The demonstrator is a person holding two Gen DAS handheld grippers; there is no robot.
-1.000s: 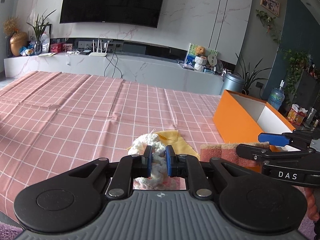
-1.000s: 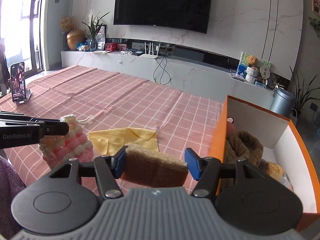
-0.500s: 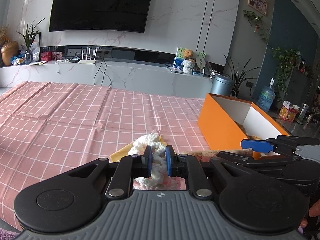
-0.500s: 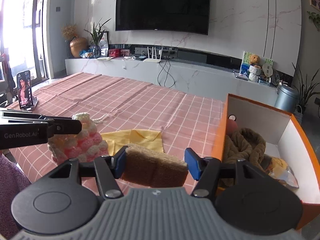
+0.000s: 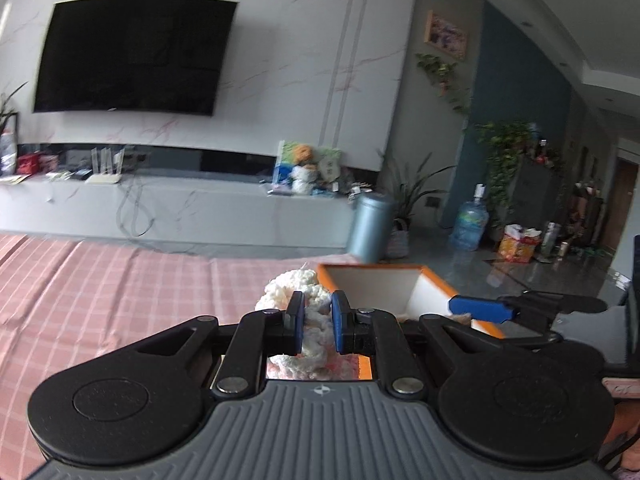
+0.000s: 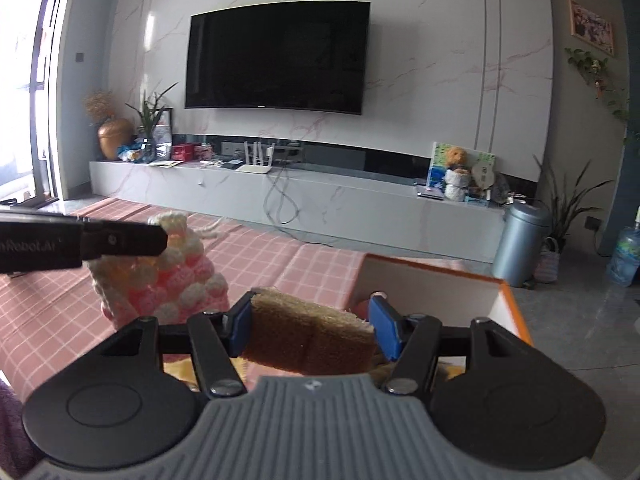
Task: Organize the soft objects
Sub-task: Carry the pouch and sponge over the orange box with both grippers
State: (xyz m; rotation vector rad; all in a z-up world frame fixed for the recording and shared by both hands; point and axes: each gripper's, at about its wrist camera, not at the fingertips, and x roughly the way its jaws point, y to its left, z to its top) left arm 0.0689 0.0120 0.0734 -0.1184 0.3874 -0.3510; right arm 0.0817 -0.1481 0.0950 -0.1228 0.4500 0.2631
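My left gripper (image 5: pixel 316 326) is shut on a white and pink crocheted pouch (image 5: pixel 298 292), lifted above the pink checked tablecloth (image 5: pixel 120 296). From the right wrist, the same pouch (image 6: pixel 160 280) hangs at the left under the left gripper's finger (image 6: pixel 124 240). My right gripper (image 6: pixel 312 326) is shut on a brown sponge pad (image 6: pixel 308 338), held off the table. The orange box (image 5: pixel 400 280) with a white inside stands just ahead and to the right of both grippers; the box (image 6: pixel 440 292) lies beyond the sponge. Its contents are mostly hidden.
A grey TV bench (image 6: pixel 320 192) with a router and toys runs along the far wall under a black TV (image 6: pixel 276 60). A grey bin (image 6: pixel 520 240) and a water bottle (image 5: pixel 468 224) stand on the floor beyond the table's right end.
Both grippers rose and swung right toward the orange box, each still gripping its load. The yellow cloth on the table dropped out of view below them.
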